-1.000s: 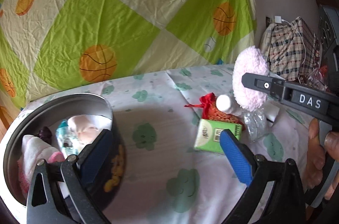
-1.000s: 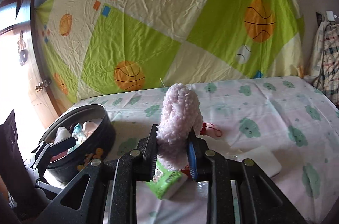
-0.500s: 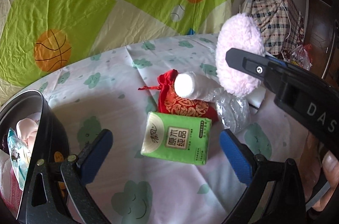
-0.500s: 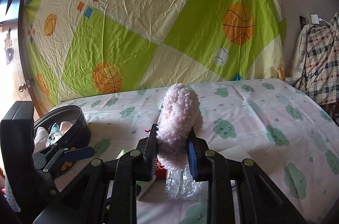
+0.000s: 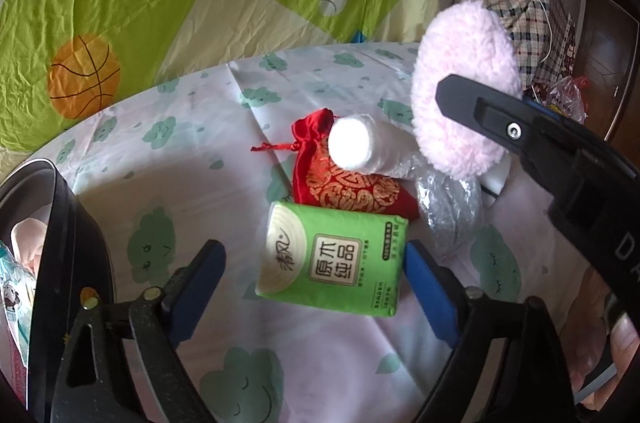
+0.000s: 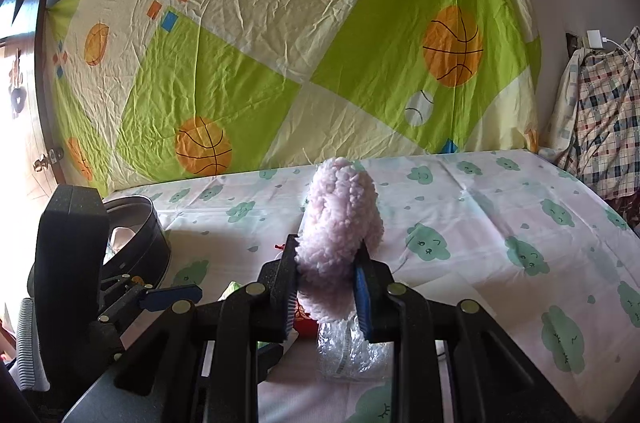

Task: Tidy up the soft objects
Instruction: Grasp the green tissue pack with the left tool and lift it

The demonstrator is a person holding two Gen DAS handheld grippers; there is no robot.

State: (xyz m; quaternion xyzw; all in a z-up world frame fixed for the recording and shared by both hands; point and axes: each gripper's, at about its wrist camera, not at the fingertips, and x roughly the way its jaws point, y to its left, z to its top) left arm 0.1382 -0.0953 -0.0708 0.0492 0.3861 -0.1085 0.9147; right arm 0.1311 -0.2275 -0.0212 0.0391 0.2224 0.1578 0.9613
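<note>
Now the left gripper (image 5: pixel 312 269) is closing on the green tissue pack (image 5: pixel 334 261), which lies flat on the cloud-print sheet (image 5: pixel 192 151) in the lower middle of the left wrist view. The pack sits between the two blue pads, but I cannot see that they press it yet; one pad seems just at the pack's right edge, and the other stands apart on the left. I think the pack may slide sideways or turn if one pad pushes it first, because the wrapper looks smooth. The soft pack could also bend and slip out of the hold. Just above it lie a red pouch (image 5: pixel 344 183) and a white roll (image 5: pixel 360 149), with a clear plastic bag (image 5: pixel 450 207) to the right, so these may be dragged along. The right gripper (image 6: pixel 326 287) is clamped tight on a pink fluffy pad (image 6: pixel 340 219) and holds it above the bed at the centre of its own view. At the left edge, the dark round tin (image 5: pixel 76 235) holds some soft things, a pale pink one and a printed packet, but most of its inside is cut off.
</note>
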